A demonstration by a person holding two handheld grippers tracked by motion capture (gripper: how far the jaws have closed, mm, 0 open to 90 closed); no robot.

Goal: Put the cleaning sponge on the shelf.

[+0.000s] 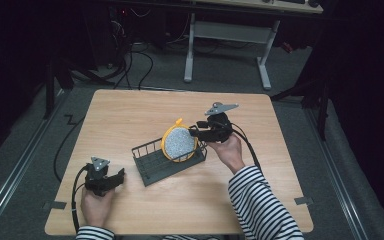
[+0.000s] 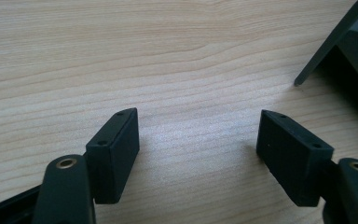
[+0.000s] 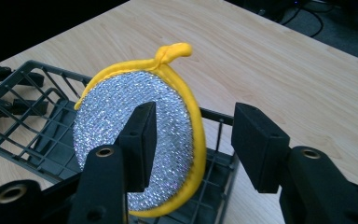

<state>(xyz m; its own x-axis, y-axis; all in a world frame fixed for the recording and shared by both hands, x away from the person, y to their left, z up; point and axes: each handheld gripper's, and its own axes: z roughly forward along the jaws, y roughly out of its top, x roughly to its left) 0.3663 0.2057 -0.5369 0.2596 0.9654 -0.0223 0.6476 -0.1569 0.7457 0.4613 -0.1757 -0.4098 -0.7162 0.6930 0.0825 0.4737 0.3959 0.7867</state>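
Standing upright in the rack (image 1: 152, 165), silvery yellow-rimmed scrubber (image 3: 140, 140), seemingly released by right gripper (image 3: 193, 140).

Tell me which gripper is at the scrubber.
The right gripper: its open jaws straddle the yellow-rimmed scrubber standing in the rack. The left gripper sits apart over bare table.

A round scouring pad (image 3: 135, 140), silver mesh face with a yellow rim and a small yellow loop on top, stands on edge in the dark wire rack (image 3: 37, 140). It sits just ahead of the right gripper (image 3: 193, 140), between its parted jaws and nearer the left-hand one.
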